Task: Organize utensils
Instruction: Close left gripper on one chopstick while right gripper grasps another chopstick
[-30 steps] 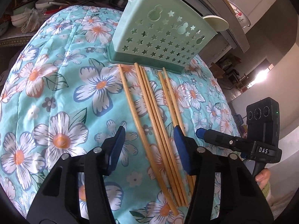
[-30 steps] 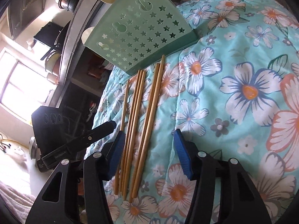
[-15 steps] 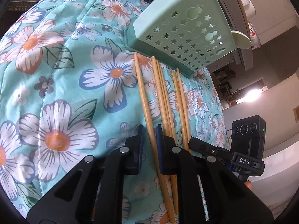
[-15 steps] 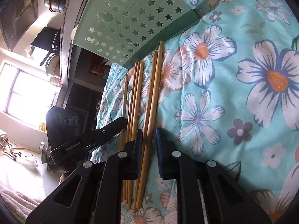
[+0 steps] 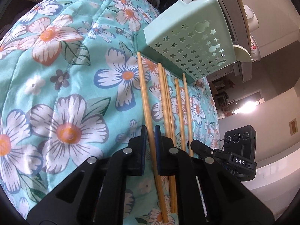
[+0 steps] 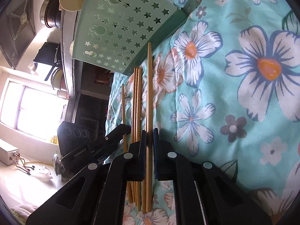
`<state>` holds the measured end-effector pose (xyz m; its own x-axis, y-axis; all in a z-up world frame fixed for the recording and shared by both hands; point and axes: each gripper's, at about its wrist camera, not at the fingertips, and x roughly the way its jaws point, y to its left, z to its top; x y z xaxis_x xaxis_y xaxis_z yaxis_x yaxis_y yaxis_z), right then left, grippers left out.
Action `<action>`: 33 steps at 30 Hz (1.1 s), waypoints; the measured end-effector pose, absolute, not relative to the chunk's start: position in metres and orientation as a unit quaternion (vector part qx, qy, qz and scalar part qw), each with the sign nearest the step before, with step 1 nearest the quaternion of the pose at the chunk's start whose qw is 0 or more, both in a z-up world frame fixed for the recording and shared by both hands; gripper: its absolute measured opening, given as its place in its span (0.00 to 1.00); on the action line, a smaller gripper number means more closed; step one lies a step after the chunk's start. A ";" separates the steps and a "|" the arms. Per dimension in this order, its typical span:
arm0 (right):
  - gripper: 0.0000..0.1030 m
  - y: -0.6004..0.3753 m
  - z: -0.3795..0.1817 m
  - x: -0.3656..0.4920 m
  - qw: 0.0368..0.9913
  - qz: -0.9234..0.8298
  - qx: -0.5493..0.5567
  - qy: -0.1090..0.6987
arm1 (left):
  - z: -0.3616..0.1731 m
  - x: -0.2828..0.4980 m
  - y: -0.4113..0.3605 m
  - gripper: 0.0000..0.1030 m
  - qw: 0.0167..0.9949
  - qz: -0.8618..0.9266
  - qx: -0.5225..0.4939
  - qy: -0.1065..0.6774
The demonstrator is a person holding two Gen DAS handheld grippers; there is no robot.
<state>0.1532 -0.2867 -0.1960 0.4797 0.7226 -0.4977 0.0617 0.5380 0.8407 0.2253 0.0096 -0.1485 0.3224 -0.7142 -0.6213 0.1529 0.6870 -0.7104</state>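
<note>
Left tool (image 5: 150, 138) closing on the leftmost long bamboo chopstick (image 5: 145, 97), lower centre of frame; the stick sits between its blue pads. Right tool (image 6: 148, 138) clenched on the rightmost bamboo chopstick (image 6: 149, 86). Remaining pale bamboo chopsticks (image 5: 171, 108) lie parallel between them on the floral turquoise quilted cloth (image 5: 75, 75), tips toward the mint-green star-perforated plastic utensil holder (image 5: 189, 48), upper right.

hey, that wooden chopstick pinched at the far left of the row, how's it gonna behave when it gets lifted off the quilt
The chopstick looks thin and straight, so probably stiff and light. It is gripped near one end by the left gripper, so the long free end may droop or pivot. Its smooth round shaft could slip or roll on the soft quilt if dropped.
</note>
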 end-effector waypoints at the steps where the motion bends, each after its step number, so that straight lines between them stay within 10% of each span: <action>1: 0.07 -0.288 -0.195 0.151 0.747 0.220 0.428 0.459 | -0.147 0.223 0.012 0.08 0.766 -0.281 -0.277 0.507; 22: 0.08 -0.309 -0.182 0.099 0.756 0.186 0.351 0.521 | -0.132 0.170 0.033 0.08 0.771 -0.256 -0.214 0.542; 33: 0.25 -0.295 -0.138 0.127 0.831 0.118 0.205 0.503 | -0.111 0.205 0.012 0.20 0.813 -0.237 -0.118 0.519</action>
